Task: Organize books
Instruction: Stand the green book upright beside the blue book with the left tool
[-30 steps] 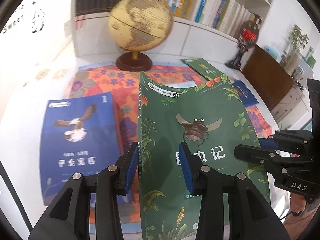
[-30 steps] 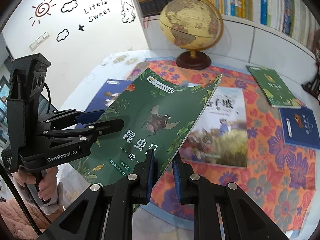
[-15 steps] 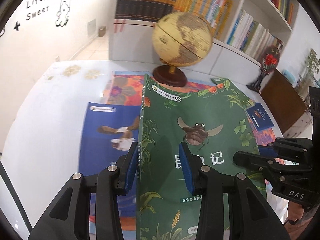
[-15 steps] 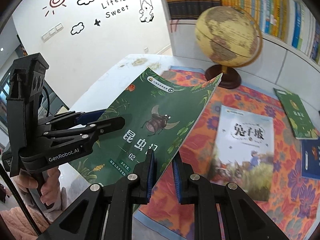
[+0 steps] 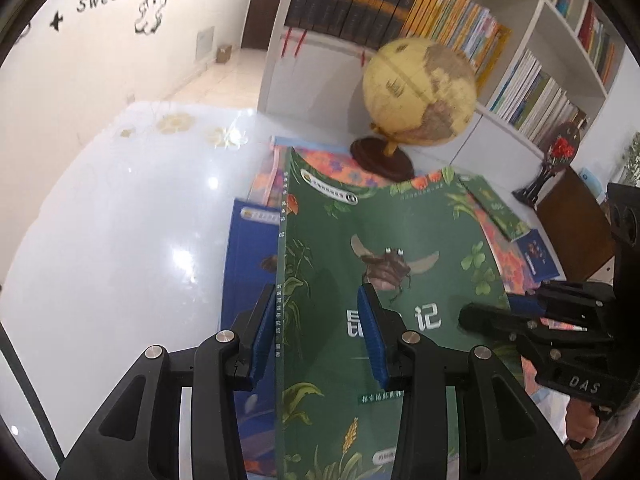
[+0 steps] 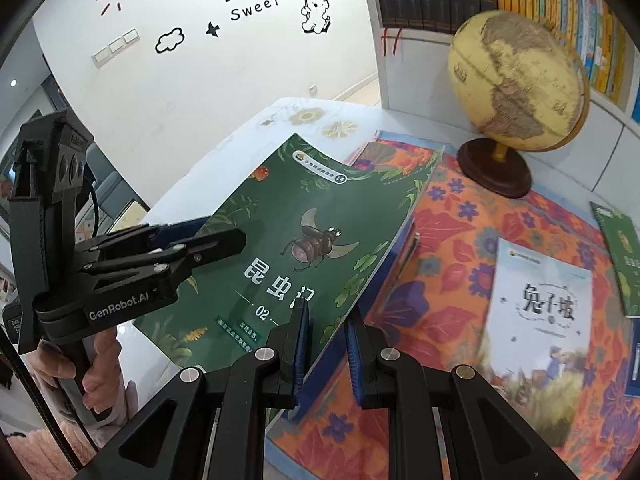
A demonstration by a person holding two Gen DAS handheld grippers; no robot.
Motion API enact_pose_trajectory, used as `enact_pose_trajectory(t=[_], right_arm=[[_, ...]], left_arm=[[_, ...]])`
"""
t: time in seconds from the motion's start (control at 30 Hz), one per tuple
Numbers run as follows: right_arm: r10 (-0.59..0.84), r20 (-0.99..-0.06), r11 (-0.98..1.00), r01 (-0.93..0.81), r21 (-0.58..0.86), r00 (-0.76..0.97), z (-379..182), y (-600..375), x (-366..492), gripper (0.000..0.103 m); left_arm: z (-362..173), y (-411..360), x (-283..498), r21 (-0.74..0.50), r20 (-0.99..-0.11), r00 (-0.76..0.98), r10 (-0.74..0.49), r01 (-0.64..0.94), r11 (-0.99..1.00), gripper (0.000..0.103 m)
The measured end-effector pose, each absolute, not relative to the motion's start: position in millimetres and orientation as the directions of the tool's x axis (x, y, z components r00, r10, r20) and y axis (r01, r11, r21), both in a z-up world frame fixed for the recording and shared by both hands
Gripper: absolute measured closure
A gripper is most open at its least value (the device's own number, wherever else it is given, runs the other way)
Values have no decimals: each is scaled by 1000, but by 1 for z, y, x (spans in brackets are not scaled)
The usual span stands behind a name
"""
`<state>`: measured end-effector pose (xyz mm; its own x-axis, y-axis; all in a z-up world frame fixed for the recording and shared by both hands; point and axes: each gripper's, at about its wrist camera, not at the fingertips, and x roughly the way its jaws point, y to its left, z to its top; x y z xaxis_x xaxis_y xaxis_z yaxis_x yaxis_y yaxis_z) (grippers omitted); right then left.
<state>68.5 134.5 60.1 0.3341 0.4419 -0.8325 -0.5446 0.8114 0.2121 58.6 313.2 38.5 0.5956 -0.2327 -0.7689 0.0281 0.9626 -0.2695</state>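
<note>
The green insect book (image 5: pixel 384 248) is held tilted above the table (image 5: pixel 120 220), centre frame, clamped at its spine edge by the left gripper (image 5: pixel 318 336) and at its opposite edge by the right gripper (image 6: pixel 326 344). A blue book (image 5: pixel 248 264) lies flat beneath it, with a globe (image 5: pixel 420 92) behind at upper right.
</note>
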Motion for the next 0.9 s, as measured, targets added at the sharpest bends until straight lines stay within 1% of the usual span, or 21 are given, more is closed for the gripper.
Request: enact_pose_trajectory(t=[0.2, 0.33, 0.4, 0.6, 0.63, 0.9], right_arm=[[453, -845, 816, -516, 263, 286, 28, 139, 85, 86], [452, -852, 823, -493, 284, 264, 11, 139, 92, 86], [453, -854, 827, -479, 294, 256, 6, 137, 93, 85], [466, -851, 825, -466, 320, 241, 3, 135, 93, 85], [465, -852, 826, -464, 320, 240, 2, 135, 93, 84], [461, -860, 838, -426, 340, 220, -5, 134, 93, 80]], left_arm=[[18, 323, 70, -285, -800, 546, -250, 22, 958, 66], [2, 333, 77, -327, -812, 514, -278, -5, 945, 66], [-4, 337, 79, -326, -824, 498, -270, -27, 945, 67], [-7, 340, 79, -328, -829, 489, -273, -28, 944, 67], [-7, 341, 78, -329, -830, 486, -273, -32, 944, 64], [-4, 346, 76, -316, -839, 485, -246, -68, 946, 64]])
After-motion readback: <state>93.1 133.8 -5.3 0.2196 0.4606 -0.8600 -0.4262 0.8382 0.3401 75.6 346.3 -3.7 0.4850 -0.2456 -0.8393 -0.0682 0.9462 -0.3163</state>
